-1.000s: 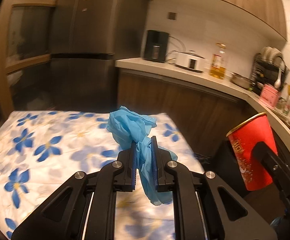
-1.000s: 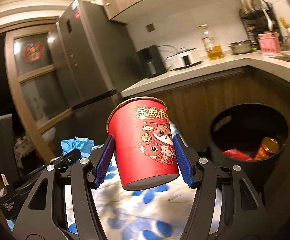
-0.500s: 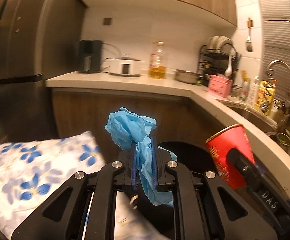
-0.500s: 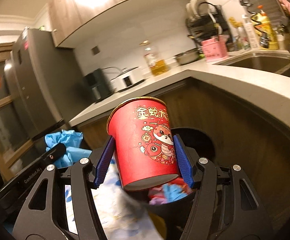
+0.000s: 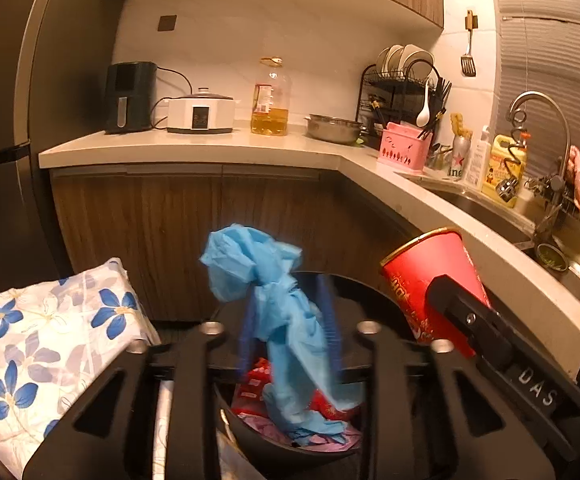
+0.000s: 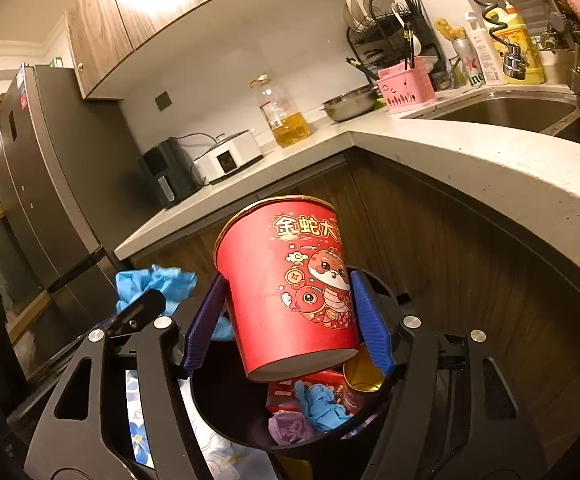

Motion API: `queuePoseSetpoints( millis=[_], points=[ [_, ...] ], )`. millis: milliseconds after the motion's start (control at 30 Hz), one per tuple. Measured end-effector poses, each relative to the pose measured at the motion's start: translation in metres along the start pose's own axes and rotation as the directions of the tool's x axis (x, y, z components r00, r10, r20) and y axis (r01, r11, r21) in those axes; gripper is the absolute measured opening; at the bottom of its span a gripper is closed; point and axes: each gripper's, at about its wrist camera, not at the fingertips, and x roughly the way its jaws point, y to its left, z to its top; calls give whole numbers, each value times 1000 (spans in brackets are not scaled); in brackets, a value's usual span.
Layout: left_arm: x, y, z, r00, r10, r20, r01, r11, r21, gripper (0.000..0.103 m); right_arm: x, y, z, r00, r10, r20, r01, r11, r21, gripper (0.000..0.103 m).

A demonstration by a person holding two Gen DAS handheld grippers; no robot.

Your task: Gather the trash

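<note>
A crumpled blue plastic glove (image 5: 274, 300) hangs between the spread blue pads of my left gripper (image 5: 286, 328), over the black trash bin (image 5: 374, 292); the pads are blurred and stand apart from it. The glove also shows at the left of the right wrist view (image 6: 154, 284). My right gripper (image 6: 288, 320) holds a red paper cup (image 6: 290, 284) with a cartoon snake print, tilted, above the bin (image 6: 230, 420). The right pad has a gap to the cup. The cup shows in the left wrist view (image 5: 430, 280) too. The bin holds red wrappers, a gold can (image 6: 364, 376) and blue gloves.
A table with a blue-flowered cloth (image 5: 42, 344) lies left of the bin. A wooden cabinet and curved white counter (image 6: 490, 160) stand behind and right of it, with a sink (image 6: 510, 112), an oil bottle (image 5: 270, 100) and appliances. A dark fridge (image 6: 50, 200) stands at the left.
Both grippers swung right from over the table to above the bin. The left jaws have opened around the glove. The right jaws have widened and the cup has tilted.
</note>
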Motion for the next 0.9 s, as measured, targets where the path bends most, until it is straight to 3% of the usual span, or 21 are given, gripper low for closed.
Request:
queuePoseSetpoints(
  millis=[100, 267, 500, 833, 900],
  points=[
    [0, 8, 0, 1000, 8, 0, -8, 1000, -21, 53, 6, -3, 0, 1000, 2, -17, -2, 1000, 13, 65],
    [-4, 21, 2, 1000, 9, 4, -8, 997, -71, 66, 11, -4, 0, 1000, -9, -30, 9, 1000, 8, 70],
    [-8, 22, -2, 1000, -31, 0, 31, 997, -77, 71, 6, -4, -6, 999, -42, -30, 42, 999, -8, 77],
    [2, 16, -3, 994, -98, -38, 96, 993, -70, 70, -2, -8, -13, 997, -66, -26, 66, 998, -15, 77],
    [7, 13, -2, 990, -124, -65, 120, 991, -62, 77, -3, -13, -12, 996, -85, -23, 85, 996, -15, 77]
  ],
)
